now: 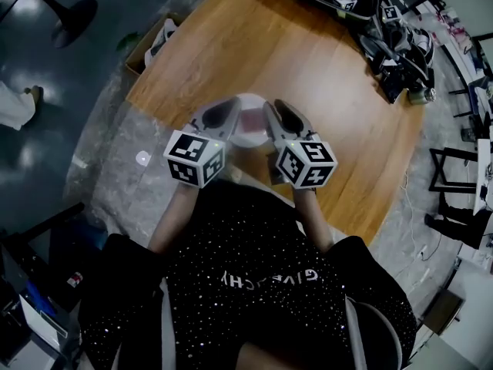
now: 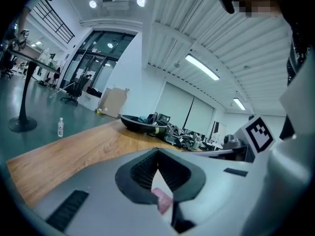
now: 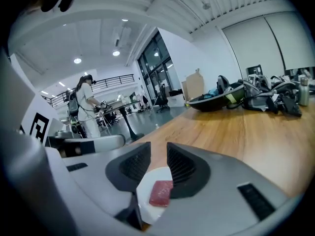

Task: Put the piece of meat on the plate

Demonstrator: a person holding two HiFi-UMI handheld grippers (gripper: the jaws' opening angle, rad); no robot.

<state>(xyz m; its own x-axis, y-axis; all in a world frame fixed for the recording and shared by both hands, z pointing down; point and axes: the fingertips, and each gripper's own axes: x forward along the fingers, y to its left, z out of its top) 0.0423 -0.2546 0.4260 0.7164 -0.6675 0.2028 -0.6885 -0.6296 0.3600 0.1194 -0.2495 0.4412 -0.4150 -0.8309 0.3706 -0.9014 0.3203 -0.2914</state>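
Holding left claw (image 1: 218,116) and right claw (image 1: 289,119) above the table's (image 1: 308,68) near edge | meat (image 3: 160,192) lay flat on the white plate (image 3: 146,185) beneath them, untouched | left claw: we had its tips pressed together, empty | right claw: spread, nothing between

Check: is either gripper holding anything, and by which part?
Neither: the left gripper and right gripper hold nothing; the piece of meat lies on the white plate beneath them.
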